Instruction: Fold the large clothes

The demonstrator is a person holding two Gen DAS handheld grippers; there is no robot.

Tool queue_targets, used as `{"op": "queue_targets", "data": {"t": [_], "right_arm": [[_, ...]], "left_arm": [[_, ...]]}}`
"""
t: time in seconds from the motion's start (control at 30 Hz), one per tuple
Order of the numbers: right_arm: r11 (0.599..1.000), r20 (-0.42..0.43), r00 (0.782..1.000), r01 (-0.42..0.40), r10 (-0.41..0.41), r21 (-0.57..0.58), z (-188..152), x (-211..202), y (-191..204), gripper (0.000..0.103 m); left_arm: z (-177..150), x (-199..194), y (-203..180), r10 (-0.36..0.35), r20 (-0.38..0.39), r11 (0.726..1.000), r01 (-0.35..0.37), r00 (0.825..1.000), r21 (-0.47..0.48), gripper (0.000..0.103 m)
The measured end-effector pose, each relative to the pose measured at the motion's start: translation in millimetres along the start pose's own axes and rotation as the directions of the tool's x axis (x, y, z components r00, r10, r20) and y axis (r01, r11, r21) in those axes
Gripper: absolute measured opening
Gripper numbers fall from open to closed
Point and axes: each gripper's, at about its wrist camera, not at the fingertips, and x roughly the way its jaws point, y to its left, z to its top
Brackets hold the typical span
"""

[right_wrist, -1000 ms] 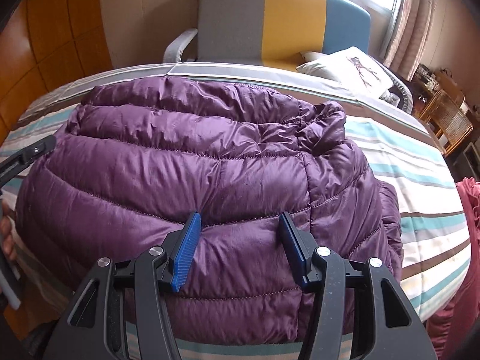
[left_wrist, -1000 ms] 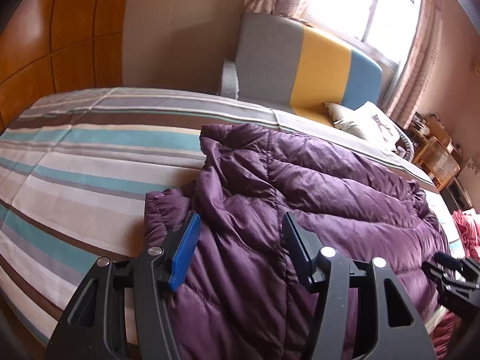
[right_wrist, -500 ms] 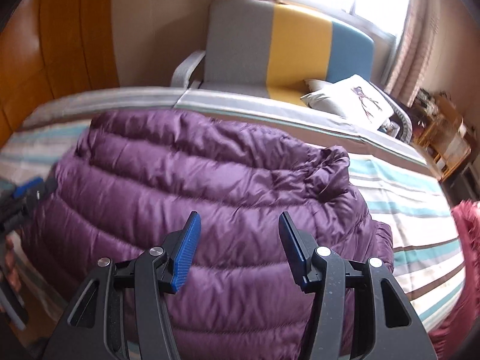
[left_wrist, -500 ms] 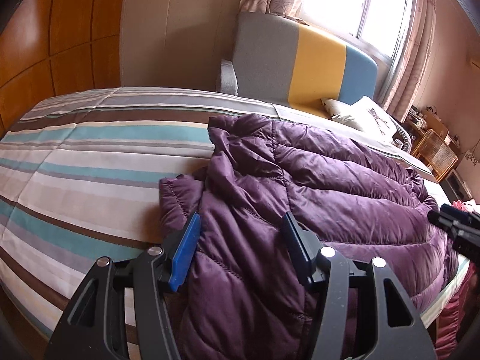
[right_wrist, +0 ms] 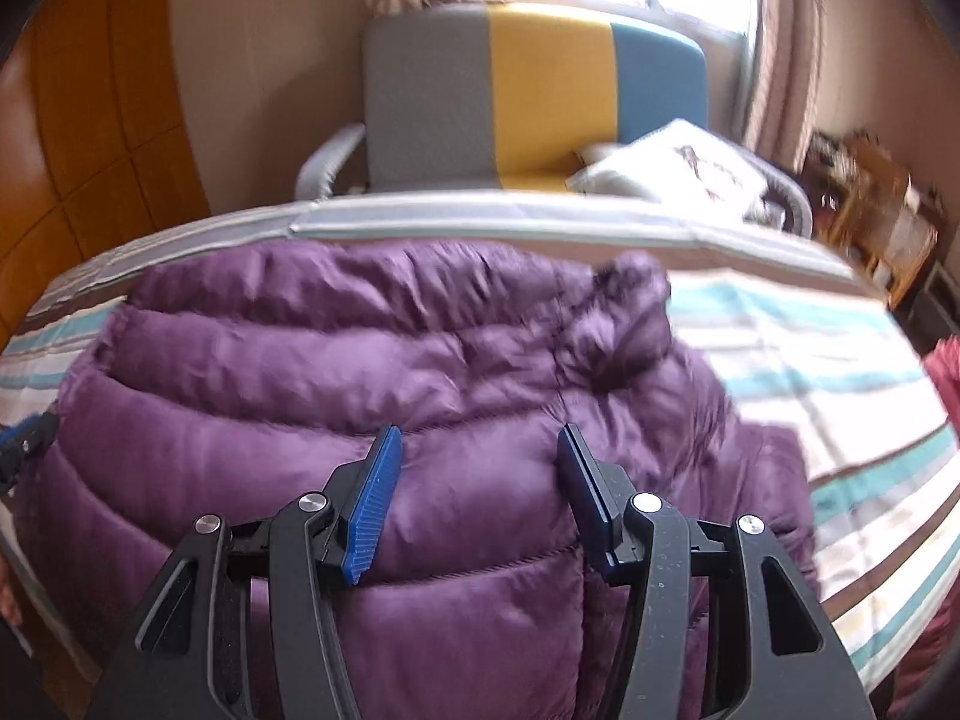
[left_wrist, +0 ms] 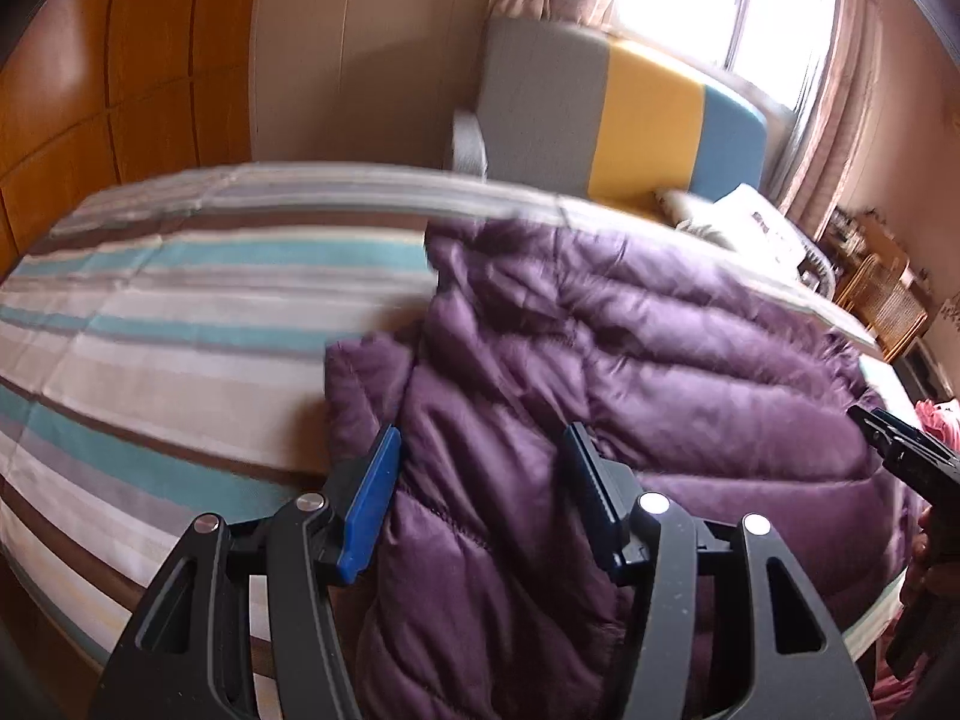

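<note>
Left wrist view shows a purple quilted down jacket (left_wrist: 630,372) lying on a bed with a striped cover (left_wrist: 180,324), its bulk toward the right half of the bed and its near edge hanging over the near side. One panel, likely a sleeve or front flap, lies doubled over along the jacket's left edge, so at least a first fold appears to be in place; the garment is otherwise a broad, puffy mass and not yet a compact bundle. Judged from this, the task is in its early to middle part, with further folds and flattening left to do. Left gripper (left_wrist: 480,480) stands about half open over the jacket's near left portion; fabric shows between the blue pads, but the pads do not visibly press on it, so no grasp is confirmed. Right wrist view gives the same jacket (right_wrist: 372,390) from its near edge, a bunched collar or hood (right_wrist: 630,312) at its far right. Right gripper (right_wrist: 477,477) is likewise about half open above the near hem, jaws apart and clamping nothing. Beyond the bed stand a grey, yellow and blue chair (right_wrist: 540,90) and a white pillow (right_wrist: 672,162).
</note>
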Motion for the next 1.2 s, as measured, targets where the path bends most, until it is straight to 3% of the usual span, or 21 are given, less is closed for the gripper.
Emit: {"op": "queue_targets", "data": {"t": [0.33, 0.57, 0.8, 1.0, 1.2], "right_arm": [[0.998, -0.009, 0.998, -0.063, 0.063, 0.021, -6.0, 45.7, -10.7, 0.054], [0.996, -0.002, 0.997, -0.078, 0.078, 0.033, -7.1, 47.2, -15.0, 0.054], [0.998, -0.004, 0.998, -0.06, 0.061, 0.03, -3.4, 39.2, -11.9, 0.055], [0.997, 0.012, 0.998, -0.061, 0.061, 0.038, -3.4, 16.5, -8.2, 0.067], [0.995, 0.036, 0.996, -0.08, 0.078, 0.051, -14.1, -14.0, -8.8, 0.067]], "left_arm": [[-14.0, 25.2, -8.4, 0.049, -0.016, 0.999, -0.049, 0.999, 0.009, 0.062], [-1.1, 10.1, -13.8, 0.068, -0.019, 0.998, -0.068, 0.998, -0.002, 0.06], [8.7, -6.7, -21.3, 0.04, 0.026, 0.999, -0.041, 0.999, 0.021, 0.06], [7.3, -15.6, -22.4, 0.019, 0.035, 1.0, -0.019, 0.999, 0.011, 0.061], [2.5, -21.0, 11.1, -0.009, 0.017, 0.992, 0.011, 1.0, -0.123, 0.064]]}}
